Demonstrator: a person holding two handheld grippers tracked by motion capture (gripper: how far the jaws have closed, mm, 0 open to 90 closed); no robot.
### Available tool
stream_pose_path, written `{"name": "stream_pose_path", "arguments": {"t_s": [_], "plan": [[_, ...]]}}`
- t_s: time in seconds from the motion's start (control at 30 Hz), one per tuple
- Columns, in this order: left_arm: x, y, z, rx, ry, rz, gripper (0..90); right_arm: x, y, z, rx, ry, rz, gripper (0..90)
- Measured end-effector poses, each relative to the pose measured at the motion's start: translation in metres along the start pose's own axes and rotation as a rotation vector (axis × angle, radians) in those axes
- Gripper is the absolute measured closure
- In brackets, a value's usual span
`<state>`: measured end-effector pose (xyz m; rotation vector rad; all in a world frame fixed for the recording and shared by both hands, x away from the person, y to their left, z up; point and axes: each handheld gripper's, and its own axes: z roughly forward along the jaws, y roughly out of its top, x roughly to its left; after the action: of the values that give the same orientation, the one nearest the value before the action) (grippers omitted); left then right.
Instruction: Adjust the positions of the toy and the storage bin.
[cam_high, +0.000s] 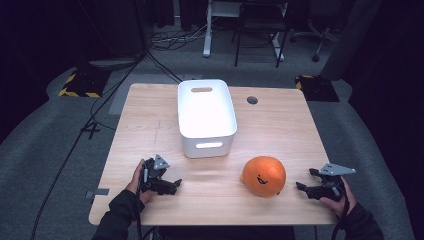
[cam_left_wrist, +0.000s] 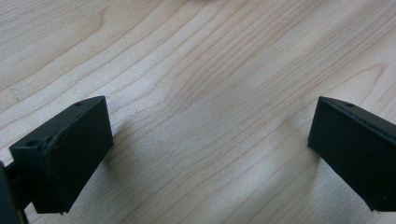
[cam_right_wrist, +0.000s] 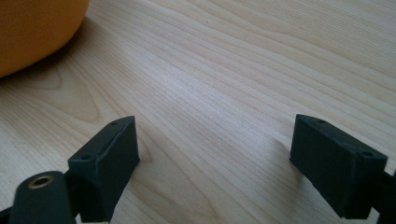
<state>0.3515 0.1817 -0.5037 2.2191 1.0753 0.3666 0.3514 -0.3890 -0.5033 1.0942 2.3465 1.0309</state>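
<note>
High view: counter (cam_high: 150, 130), white bin (cam_high: 206, 116) mid-back, orange plush (cam_high: 264, 176) front right, just left of right gripper (cam_high: 311, 182). Left gripper (cam_high: 172, 183) front left. Both jaws wide apart, empty. Plush looks soft, light, squashy; grab across the middle, expect compression.

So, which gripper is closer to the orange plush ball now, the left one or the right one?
Right. The right gripper rests on the table just beside the orange plush ball, on its right. The left gripper lies farther off, on the ball's left, in front of the white bin.
</note>
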Motion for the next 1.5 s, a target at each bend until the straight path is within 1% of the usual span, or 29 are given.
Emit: {"name": "stream_pose_path", "arguments": {"t_s": [0.03,0.07,0.1,0.13,0.17,0.2,0.23,0.27,0.3,0.33,0.37,0.47,0.57,0.6,0.63,0.67,0.7,0.73,0.77,0.8,0.87,0.93,0.97,1.07,1.17,1.27,1.33,1.43,1.5], "plan": [[0.0,0.0,-0.001,-0.001,0.012,0.011,0.2,0.0,0.0,0.0,0.0,0.0,-0.003,15.5],[0.0,-0.001,-0.001,-0.003,0.009,0.02,0.5,0.0,0.0,0.0,-0.003,0.001,-0.003,15.7],[0.0,-0.002,-0.002,0.004,-0.015,0.026,0.5,0.0,0.0,0.0,-0.003,0.004,-0.002,15.7],[0.0,-0.003,-0.002,-0.008,-0.011,0.037,0.5,0.001,0.0,0.0,-0.003,0.005,0.001,15.7],[0.0,-0.003,-0.002,-0.008,-0.011,0.037,0.5,0.001,0.0,0.0,-0.003,0.005,0.001,15.7],[-0.001,-0.004,-0.004,0.002,-0.046,0.051,0.5,0.003,0.0,0.0,-0.002,0.008,-0.008,15.8],[-0.001,-0.005,-0.005,-0.003,-0.047,0.062,0.5,0.004,0.0,0.0,0.0,0.007,-0.009,15.8],[0.0,-0.006,-0.005,0.006,-0.064,0.071,0.5,0.006,0.0,0.0,-0.001,0.006,-0.011,15.8],[0.0,-0.007,-0.005,0.0,-0.078,0.074,0.5,0.008,0.001,0.0,-0.003,-0.005,-0.022,15.7],[0.001,-0.007,-0.006,-0.001,-0.068,0.088,0.5,0.009,0.002,0.0,0.001,-0.011,-0.027,15.8],[0.001,-0.007,-0.006,-0.001,-0.068,0.088,0.5,0.01,0.003,0.0,0.004,-0.016,-0.027,16.0],[0.001,-0.007,-0.006,0.001,-0.072,0.079,0.6,0.013,0.004,0.0,0.025,0.013,-0.039,16.1],[0.001,-0.007,-0.006,0.0,-0.066,0.077,0.6,0.017,0.004,0.0,0.021,0.03,-0.04,17.7],[0.001,-0.007,-0.006,0.0,-0.067,0.078,0.6,0.019,0.006,-0.002,-0.001,0.059,-0.045,18.4],[0.001,-0.007,-0.006,0.0,-0.067,0.078,0.6,0.019,0.006,-0.002,-0.001,0.059,-0.045,18.4],[0.001,-0.007,-0.006,0.0,-0.067,0.078,0.6,0.022,0.008,-0.005,-0.024,0.079,-0.04,19.6],[0.001,-0.007,-0.006,0.0,-0.067,0.078,0.6,0.022,0.008,-0.005,-0.024,0.079,-0.04,19.6],[0.001,-0.007,-0.006,0.0,-0.067,0.078,0.6,0.026,0.012,-0.008,-0.045,0.093,-0.051,20.2],[0.001,-0.007,-0.006,0.0,-0.067,0.078,0.6,0.026,0.012,-0.008,-0.045,0.093,-0.051,20.2],[0.001,-0.007,-0.006,0.0,-0.067,0.078,0.6,0.029,0.014,-0.011,-0.061,0.103,-0.059,20.3],[0.001,-0.007,-0.006,0.0,-0.067,0.078,0.6,0.032,0.017,-0.014,-0.073,0.108,-0.06,20.6],[0.001,-0.007,-0.006,0.0,-0.067,0.078,0.6,0.034,0.02,-0.017,-0.083,0.117,-0.079,20.6],[0.001,-0.007,-0.006,0.0,-0.067,0.077,0.6,0.037,0.022,-0.019,-0.092,0.121,-0.069,20.6],[0.001,-0.007,-0.006,0.0,-0.066,0.079,0.6,0.039,0.025,-0.022,-0.104,0.119,-0.084,20.6],[0.001,-0.007,-0.006,0.0,-0.067,0.078,0.6,0.046,0.031,-0.027,-0.132,0.126,-0.089,20.7],[0.001,-0.007,-0.006,0.0,-0.067,0.078,0.6,0.049,0.034,-0.03,-0.135,0.127,-0.098,20.8],[0.001,-0.007,-0.006,0.0,-0.067,0.078,0.6,0.055,0.04,-0.032,-0.147,0.142,-0.11,20.8],[0.001,-0.007,-0.006,0.0,-0.068,0.078,0.6,0.06,0.045,-0.033,-0.151,0.137,-0.127,20.8],[0.001,-0.007,-0.006,0.001,-0.067,0.079,0.6,0.061,0.046,-0.033,-0.157,0.135,-0.127,20.7]]}}
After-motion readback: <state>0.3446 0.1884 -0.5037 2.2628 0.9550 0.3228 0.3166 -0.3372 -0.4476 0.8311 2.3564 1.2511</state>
